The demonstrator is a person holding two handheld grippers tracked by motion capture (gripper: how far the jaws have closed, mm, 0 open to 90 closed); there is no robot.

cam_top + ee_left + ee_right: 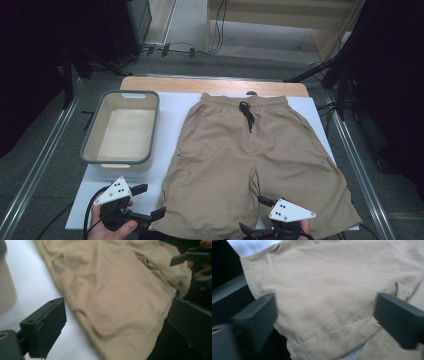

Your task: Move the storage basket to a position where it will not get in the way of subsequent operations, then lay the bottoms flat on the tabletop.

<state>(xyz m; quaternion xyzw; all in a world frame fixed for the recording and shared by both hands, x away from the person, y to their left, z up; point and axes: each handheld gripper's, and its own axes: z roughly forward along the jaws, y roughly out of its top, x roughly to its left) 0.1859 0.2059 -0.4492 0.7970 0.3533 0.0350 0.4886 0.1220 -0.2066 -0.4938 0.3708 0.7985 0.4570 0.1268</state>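
The beige shorts (250, 160) lie flat on the white table (170, 107), with the waistband on the far side. My left gripper (148, 202) is just beside the left leg hem, jaws wide apart. My right gripper (252, 214) is over the right leg hem, also open. A grey tub (121, 131) stands left of the shorts.

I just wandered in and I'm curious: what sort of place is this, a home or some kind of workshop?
Probably a lab or recording studio, not a home: loose cables cross the floor, dark stands flank the table, and shorts lie spread beside a bin.
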